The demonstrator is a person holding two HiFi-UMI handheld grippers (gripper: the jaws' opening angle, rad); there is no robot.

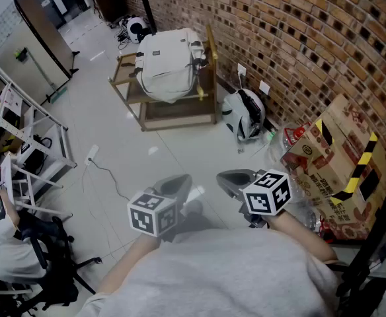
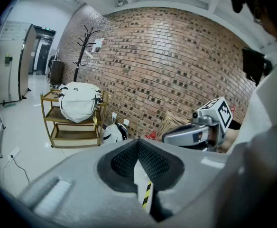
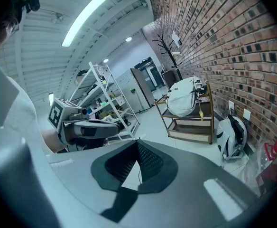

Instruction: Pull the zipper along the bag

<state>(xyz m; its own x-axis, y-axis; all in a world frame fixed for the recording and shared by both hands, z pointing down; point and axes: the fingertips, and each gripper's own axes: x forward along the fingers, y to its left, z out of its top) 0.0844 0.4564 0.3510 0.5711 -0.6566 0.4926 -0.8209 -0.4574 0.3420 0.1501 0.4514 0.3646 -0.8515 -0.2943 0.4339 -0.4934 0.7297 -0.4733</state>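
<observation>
Standing well back from the work, the person holds both tools close to the body, above bare floor (image 1: 147, 157). The left tool (image 1: 174, 185) has its jaws pressed together with nothing between them, and the right tool (image 1: 234, 179) is closed and empty in the same way. The bag (image 1: 168, 65), a pale backpack, sits on the top shelf of a wooden cart (image 1: 180, 116) beside the brick wall (image 1: 299, 38), well apart from either tool. A second, black-and-white pack (image 1: 244, 114) lies on the floor just beside the cart, and a cardboard box (image 1: 338, 157) stands near the person's right.

I judge the task to be at its approach step: neither tool touches the bag, and the zipper is too small to make out from here. The next move probably calls for walking up to the cart, finding the zipper pull, opening one tool to take it, and steadying the bag with the other.
</observation>
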